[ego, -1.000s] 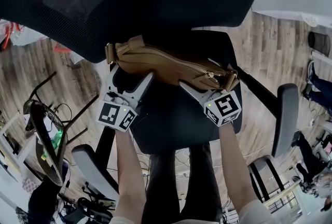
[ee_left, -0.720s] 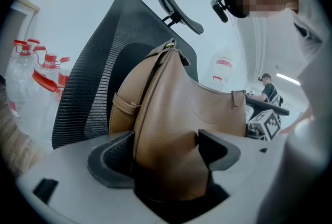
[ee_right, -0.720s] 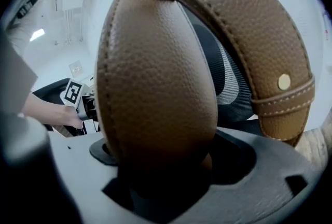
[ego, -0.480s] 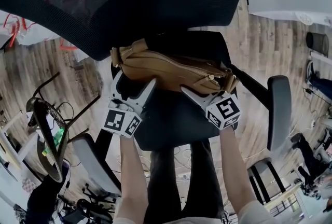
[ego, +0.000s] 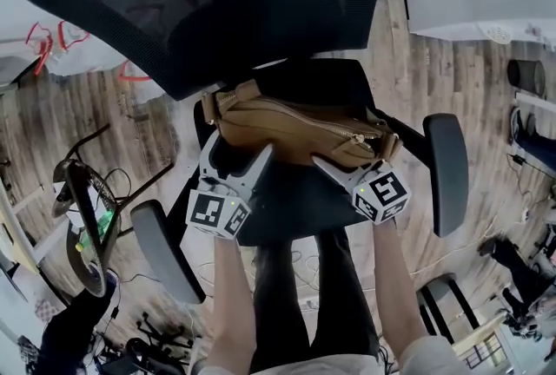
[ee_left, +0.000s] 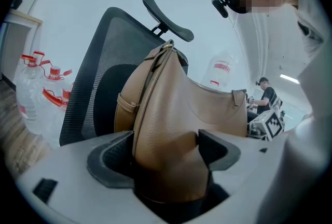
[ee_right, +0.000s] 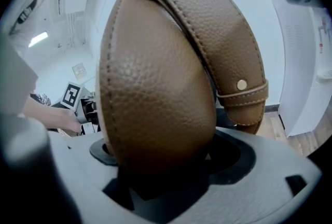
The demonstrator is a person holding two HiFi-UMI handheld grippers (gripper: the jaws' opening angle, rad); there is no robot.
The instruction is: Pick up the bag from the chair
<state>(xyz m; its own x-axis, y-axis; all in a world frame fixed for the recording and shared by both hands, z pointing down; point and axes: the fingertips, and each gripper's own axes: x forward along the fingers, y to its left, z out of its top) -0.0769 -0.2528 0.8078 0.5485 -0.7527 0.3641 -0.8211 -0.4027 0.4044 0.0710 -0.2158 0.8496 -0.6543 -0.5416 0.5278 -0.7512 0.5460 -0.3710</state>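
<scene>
Tan bag (ego: 295, 123) in both grippers (ego: 236, 149) (ego: 356, 163)

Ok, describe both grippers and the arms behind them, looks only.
The left gripper and right gripper match: pale grey bodies that taper into two pointed fingers lined with dark grey pads. Each carries a cube faced with black-and-white square markers at its rear. No cables show. The forearms are bare; pale sleeve ends appear only at the head view's bottom edge.
</scene>
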